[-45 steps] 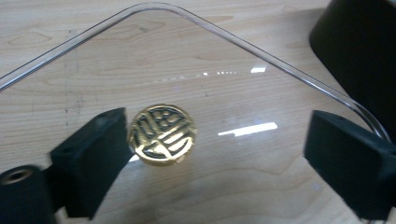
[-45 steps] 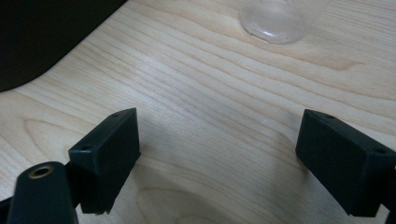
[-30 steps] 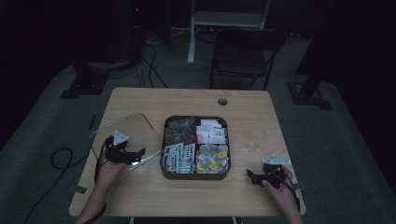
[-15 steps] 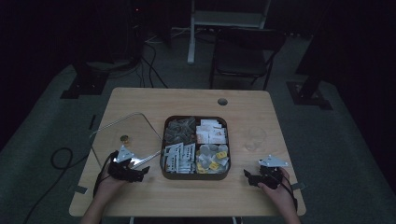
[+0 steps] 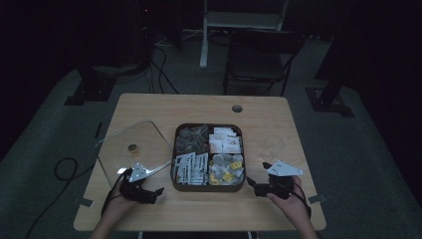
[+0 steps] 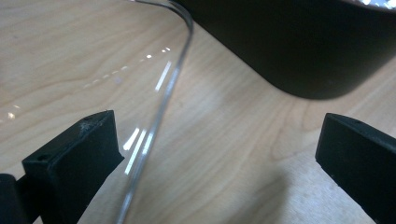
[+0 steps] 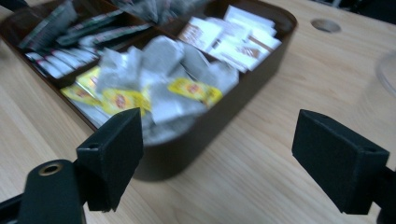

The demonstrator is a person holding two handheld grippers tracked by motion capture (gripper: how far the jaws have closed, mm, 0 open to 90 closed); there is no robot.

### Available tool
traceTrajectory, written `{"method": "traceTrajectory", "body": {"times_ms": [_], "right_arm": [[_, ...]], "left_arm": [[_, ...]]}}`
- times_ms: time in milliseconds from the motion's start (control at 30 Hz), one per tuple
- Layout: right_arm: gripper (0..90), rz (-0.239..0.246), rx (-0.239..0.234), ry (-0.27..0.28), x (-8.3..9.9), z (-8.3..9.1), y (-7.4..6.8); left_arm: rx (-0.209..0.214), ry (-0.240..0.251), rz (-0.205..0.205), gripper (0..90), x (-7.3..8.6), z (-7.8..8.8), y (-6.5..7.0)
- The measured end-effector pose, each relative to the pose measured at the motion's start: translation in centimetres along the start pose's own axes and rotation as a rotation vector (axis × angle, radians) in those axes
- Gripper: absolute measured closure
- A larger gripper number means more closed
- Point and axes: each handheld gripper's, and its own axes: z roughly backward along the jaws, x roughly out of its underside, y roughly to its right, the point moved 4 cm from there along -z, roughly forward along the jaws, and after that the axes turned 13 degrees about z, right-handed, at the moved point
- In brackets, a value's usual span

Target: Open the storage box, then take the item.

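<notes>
Where the left tool gapes: clear lid edge between jaws.

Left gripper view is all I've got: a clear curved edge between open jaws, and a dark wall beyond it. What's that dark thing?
Observer: It's the near left corner of a brown tray; the high view shows four compartments of tea bags and packets in it.
Operator: And the clear edge?
Observer: That's a clear lid lying on the table left of the tray, with a small gold knob in its middle.
Operator: Where's the other gripper?
Observer: The right gripper is low over the table at the tray's near right corner, jaws open, facing the yellow-tagged tea bags.
</notes>
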Motion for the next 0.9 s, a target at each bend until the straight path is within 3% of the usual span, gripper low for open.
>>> {"method": "traceTrajectory", "body": {"times_ms": [167,267,400,533,733,900], "right_arm": [[16.5,0.028,-0.035,0.019,-1.4,-0.8,-0.5],[30.6,0.023,-0.066,0.017,-1.9,-1.3,-0.8],[35.8,0.028,-0.106,0.001,-2.2,-2.2,-1.1],[40.8,0.034,-0.184,-0.014,-2.5,-3.3,-1.2],[45.9,0.071,-0.197,-0.019,-3.4,-4.3,-1.3],[47.6,0.092,-0.207,-0.063,-3.7,-5.3,-1.5]], "left_arm": [[0.014,-0.01,-0.022,0.4,0.4,-0.3,0.6],[0.006,-0.015,-0.034,0.4,0.6,-0.6,0.7],[-0.003,-0.025,-0.045,0.4,0.8,-0.9,0.8],[-0.014,-0.038,-0.061,0.4,0.9,-1.0,1.0],[-0.003,-0.056,-0.041,0.4,1.0,-1.2,1.0],[0.003,-0.061,-0.038,0.4,0.9,-1.2,1.1]]}}
